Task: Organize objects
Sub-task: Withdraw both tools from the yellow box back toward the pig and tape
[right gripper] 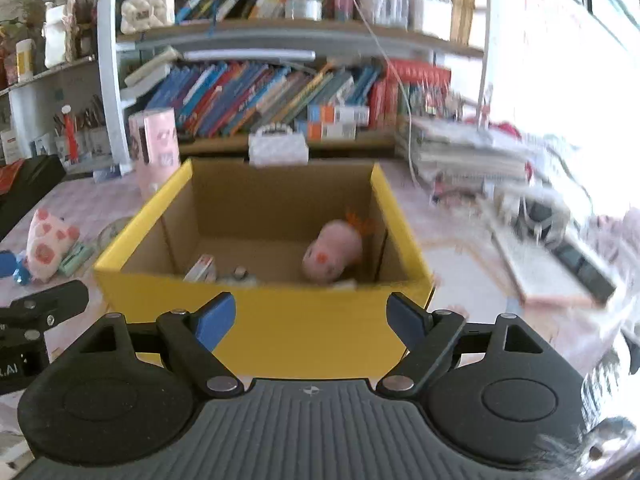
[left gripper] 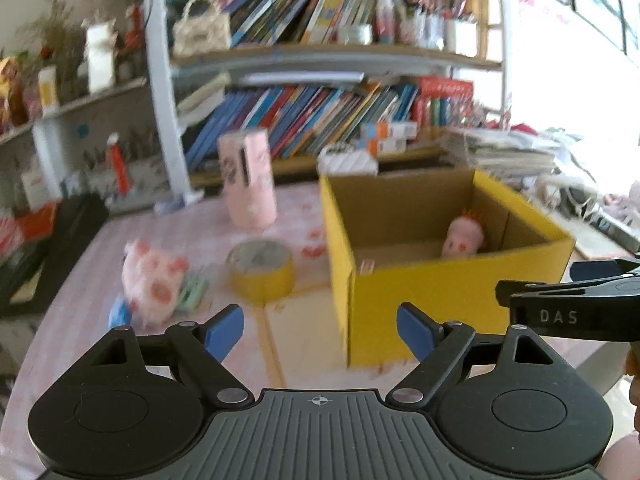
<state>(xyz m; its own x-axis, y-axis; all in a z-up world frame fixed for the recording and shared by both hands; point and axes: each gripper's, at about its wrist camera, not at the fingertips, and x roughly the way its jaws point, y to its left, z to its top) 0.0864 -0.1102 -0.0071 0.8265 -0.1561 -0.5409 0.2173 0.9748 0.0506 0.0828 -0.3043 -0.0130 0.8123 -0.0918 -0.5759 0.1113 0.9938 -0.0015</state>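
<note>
Both my grippers, left (left gripper: 320, 330) and right (right gripper: 310, 320), spread wide, empty. One toy in box (right gripper: 276, 320), frame centre. Next: left to pig (left gripper: 152, 280), lower left on tabletop (left gripper: 304, 344).

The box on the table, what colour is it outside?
Yellow outside, plain brown cardboard inside. The box shows best in the right wrist view.
</note>
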